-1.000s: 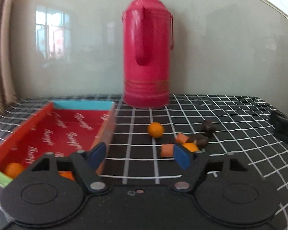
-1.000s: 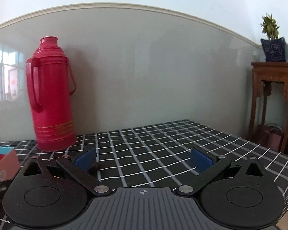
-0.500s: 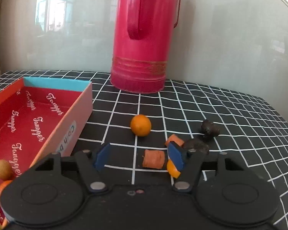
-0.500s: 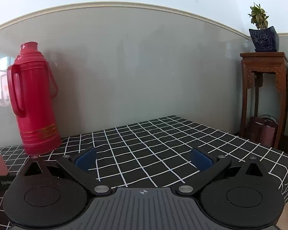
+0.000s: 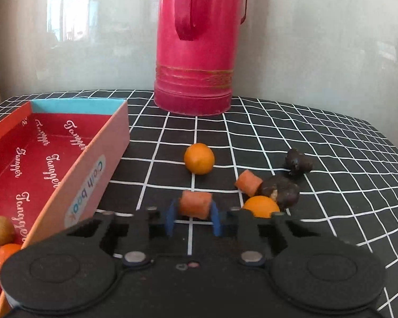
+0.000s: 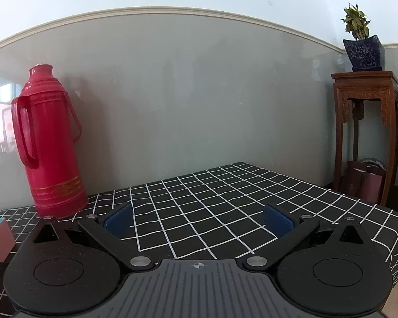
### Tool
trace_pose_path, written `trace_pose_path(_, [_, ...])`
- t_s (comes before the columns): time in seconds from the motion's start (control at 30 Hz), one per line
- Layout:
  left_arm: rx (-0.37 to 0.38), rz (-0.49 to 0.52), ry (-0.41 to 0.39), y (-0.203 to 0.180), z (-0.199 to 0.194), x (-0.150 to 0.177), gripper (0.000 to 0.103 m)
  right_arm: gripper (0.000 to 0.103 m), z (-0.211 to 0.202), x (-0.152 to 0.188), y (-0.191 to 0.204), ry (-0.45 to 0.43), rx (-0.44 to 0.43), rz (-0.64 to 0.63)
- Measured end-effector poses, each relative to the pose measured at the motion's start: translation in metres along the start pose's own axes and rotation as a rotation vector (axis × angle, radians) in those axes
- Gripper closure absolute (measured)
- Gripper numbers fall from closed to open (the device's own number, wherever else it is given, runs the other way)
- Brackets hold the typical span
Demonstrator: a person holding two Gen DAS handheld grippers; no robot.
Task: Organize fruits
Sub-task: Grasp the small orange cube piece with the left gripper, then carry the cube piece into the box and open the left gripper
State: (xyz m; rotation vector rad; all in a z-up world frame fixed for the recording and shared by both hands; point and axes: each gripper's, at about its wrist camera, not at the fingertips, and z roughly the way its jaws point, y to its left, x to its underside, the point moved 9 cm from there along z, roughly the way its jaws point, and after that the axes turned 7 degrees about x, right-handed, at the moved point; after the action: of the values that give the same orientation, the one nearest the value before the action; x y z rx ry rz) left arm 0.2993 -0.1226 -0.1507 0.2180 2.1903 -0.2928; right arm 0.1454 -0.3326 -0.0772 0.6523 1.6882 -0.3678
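In the left wrist view my left gripper (image 5: pixel 193 218) is shut on an orange-red fruit chunk (image 5: pixel 195 203), low over the checked cloth. Beyond it lie a round orange fruit (image 5: pixel 199 158), a second orange chunk (image 5: pixel 248 182), another orange fruit (image 5: pixel 261 206) and two dark brown fruits (image 5: pixel 280 192) (image 5: pixel 297 162). A red open box (image 5: pixel 53 153) stands to the left with several small fruits (image 5: pixel 1 230) in its near corner. In the right wrist view my right gripper (image 6: pixel 197 220) is open and empty over bare cloth.
A tall red thermos (image 5: pixel 199 42) stands at the back by the wall, also seen in the right wrist view (image 6: pixel 49 143). A wooden stand (image 6: pixel 366 132) with a potted plant (image 6: pixel 360 45) is off the table's right end. The table edge (image 6: pixel 379 206) runs at right.
My left gripper moved forward and down and closed its jaws on the orange-red chunk. My right gripper swung slightly left, still open.
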Motion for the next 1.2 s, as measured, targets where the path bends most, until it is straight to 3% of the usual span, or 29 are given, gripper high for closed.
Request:
trace_pose_path(0.13, [-0.014, 0.007, -0.023, 0.001, -0.005, -0.002, 0.089, 0.000, -0.002, -0.003, -0.005, -0.026, 0.055, -0.001])
trace_pose_path(0.3, [-0.056, 0.038, -0.123, 0.005, -0.029, -0.013, 0.089, 0.000, 0.001, 0.000, -0.002, -0.007, 0.049, -0.002])
trace_pose_path(0.5, [-0.209, 0.016, -0.270, 0.043, -0.079, -0.029, 0.089, 0.000, -0.004, 0.004, 0.016, -0.008, 0.005, -0.026])
trace_pose_path(0.6, [-0.305, -0.028, -0.270, 0.078, -0.094, -0.030, 0.089, 0.000, -0.006, 0.009, 0.031, -0.003, -0.022, -0.049])
trace_pose_path(0.8, [-0.416, -0.148, -0.163, 0.140, -0.103, -0.015, 0.089, 0.000, -0.012, 0.019, 0.065, 0.013, -0.095, -0.081])
trace_pose_path(0.93, [-0.461, -0.180, -0.109, 0.158, -0.109, -0.006, 0.079, 0.000, -0.016, 0.028, 0.088, 0.026, -0.136, -0.105])
trace_pose_path(1.07, [-0.452, -0.213, -0.117, 0.167, -0.122, -0.001, 0.072, 0.000, -0.019, 0.036, 0.108, 0.048, -0.179, -0.125])
trace_pose_path(1.13, [-0.436, -0.226, -0.142, 0.170, -0.129, -0.004, 0.057, 0.000, -0.020, 0.040, 0.116, 0.058, -0.200, -0.131])
trace_pose_path(1.2, [-0.433, -0.228, -0.172, 0.173, -0.136, -0.005, 0.049, 0.000, -0.021, 0.042, 0.123, 0.069, -0.219, -0.134])
